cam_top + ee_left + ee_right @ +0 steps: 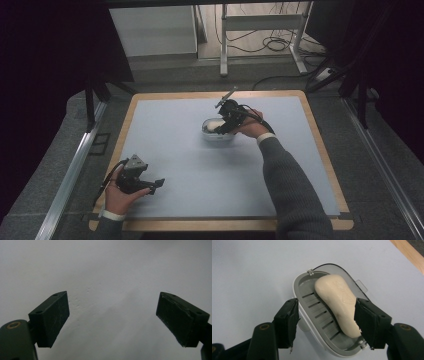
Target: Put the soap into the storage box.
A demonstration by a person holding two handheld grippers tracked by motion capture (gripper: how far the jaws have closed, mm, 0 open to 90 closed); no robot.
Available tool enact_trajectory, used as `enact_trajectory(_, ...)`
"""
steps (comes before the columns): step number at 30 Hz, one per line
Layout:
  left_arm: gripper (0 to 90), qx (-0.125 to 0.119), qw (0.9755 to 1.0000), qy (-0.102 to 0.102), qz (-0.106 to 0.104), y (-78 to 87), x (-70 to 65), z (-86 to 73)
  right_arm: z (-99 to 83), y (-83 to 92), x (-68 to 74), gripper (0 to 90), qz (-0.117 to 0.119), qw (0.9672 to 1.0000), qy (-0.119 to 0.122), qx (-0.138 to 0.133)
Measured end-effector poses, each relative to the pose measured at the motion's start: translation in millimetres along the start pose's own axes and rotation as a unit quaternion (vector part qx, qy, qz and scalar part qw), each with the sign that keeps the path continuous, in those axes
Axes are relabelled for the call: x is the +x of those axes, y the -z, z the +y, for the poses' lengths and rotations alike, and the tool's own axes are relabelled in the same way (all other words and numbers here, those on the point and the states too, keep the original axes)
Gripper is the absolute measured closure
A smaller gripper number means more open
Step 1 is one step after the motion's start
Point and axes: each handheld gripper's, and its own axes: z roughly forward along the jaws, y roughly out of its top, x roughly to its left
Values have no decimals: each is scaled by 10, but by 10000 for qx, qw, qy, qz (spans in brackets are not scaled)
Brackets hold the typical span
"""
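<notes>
Soap [338, 303] lies aslant in soap dish [304, 285] mid-worktop, R gripper [327, 317] jaws apart, straddling it w/o pinching, L gripper [112, 317] open & idle; release step, next prob. straight lift-off w/o nudging dish.

This looks like a lab or a recording room set up for handling trials, not a home. A low table [150, 107] with a pale blue-grey top and a light wooden rim stands alone on grey carpet-like flooring [200, 75], with nothing domestic around it. Metal rails [70, 175] run along the floor on both sides of it. Dark curtains or panels [45, 60] close off the left and right sides. Behind the table stands a white metal frame on feet [262, 22], with loose black cables [272, 45] coiled on the floor beneath it, and a plain white cabinet or panel [155, 30] beside it.
</notes>
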Motion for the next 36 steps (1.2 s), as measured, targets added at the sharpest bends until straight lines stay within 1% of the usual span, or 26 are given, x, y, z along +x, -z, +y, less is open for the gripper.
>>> enact_trajectory(2, 119, 5, 10000, -5, 33, 6, 7, -1, -44, 27, -20, 354, -52, 9999, -94, -127)
enact_trajectory(3, 119, -3, 10000, -1, 45, 11, 8, -3, -69, 41, -28, 352, -54, 9996, -183, -184)
enact_trajectory(4, 119, -21, 10000, 4, 41, 21, 9, -6, -90, 51, -34, 349, -40, 9995, -217, -226)
enact_trajectory(7, 119, -47, 10000, -10, 51, 37, 8, -11, -183, 97, -35, 321, -204, 9989, -300, -306)
enact_trajectory(8, 119, -85, 10000, 12, 26, 40, 8, -9, -233, 126, -23, 317, -304, 9982, -360, -378)
enact_trajectory(10, 120, -136, 9999, 39, -2, 45, 12, -6, -315, 173, -2, 307, -382, 9973, -418, -458)
enact_trajectory(12, 120, -123, 9999, 21, -8, 38, 22, 0, -442, 240, 39, 303, -451, 9959, -530, -575)
enact_trajectory(15, 120, -142, 9999, -1, -48, 25, 27, 7, -623, 329, 86, 294, -514, 9941, -685, -661)
enact_trajectory(16, 120, -143, 9999, 14, -58, 25, 23, 7, -690, 362, 98, 290, -524, 9938, -699, -692)
enact_trajectory(17, 120, -150, 9999, 10, -53, 27, 23, 6, -775, 405, 111, 285, -579, 9929, -723, -746)
enact_trajectory(19, 120, -153, 9999, -5, -43, 36, 29, 7, -911, 474, 134, 283, -649, 9906, -849, -852)
enact_trajectory(20, 120, -173, 9998, 29, -41, 42, 29, 7, -961, 496, 143, 281, -667, 9901, -879, -872)
enact_trajectory(21, 120, -181, 9998, 22, -37, 45, 34, 8, -1047, 527, 159, 280, -728, 9887, -933, -920)
enact_trajectory(23, 120, -164, 9999, 26, -3, 47, 40, 8, -1169, 559, 182, 276, -814, 9865, -1056, -951)
enact_trajectory(24, 120, -159, 9999, 23, 6, 47, 42, 8, -1259, 575, 198, 270, -882, 9854, -1099, -955)
enact_trajectory(27, 121, -136, 9999, 14, 31, 43, 45, 8, -1433, 597, 243, 270, -1009, 9827, -1264, -903)
enact_trajectory(28, 120, -135, 9999, 12, 34, 43, 45, 8, -1493, 602, 262, 269, -1034, 9821, -1283, -912)
enact_trajectory(29, 120, -132, 9999, 9, 39, 44, 46, 7, -1576, 609, 293, 269, -1008, 9814, -1329, -954)
enact_trajectory(35, 120, -152, 9999, 15, 52, 55, 50, 4, -1817, 629, 409, 252, -1042, 9789, -1456, -985)
enact_trajectory(36, 120, -146, 9999, 15, 56, 54, 51, 4, -1836, 640, 418, 253, -1085, 9780, -1471, -1008)
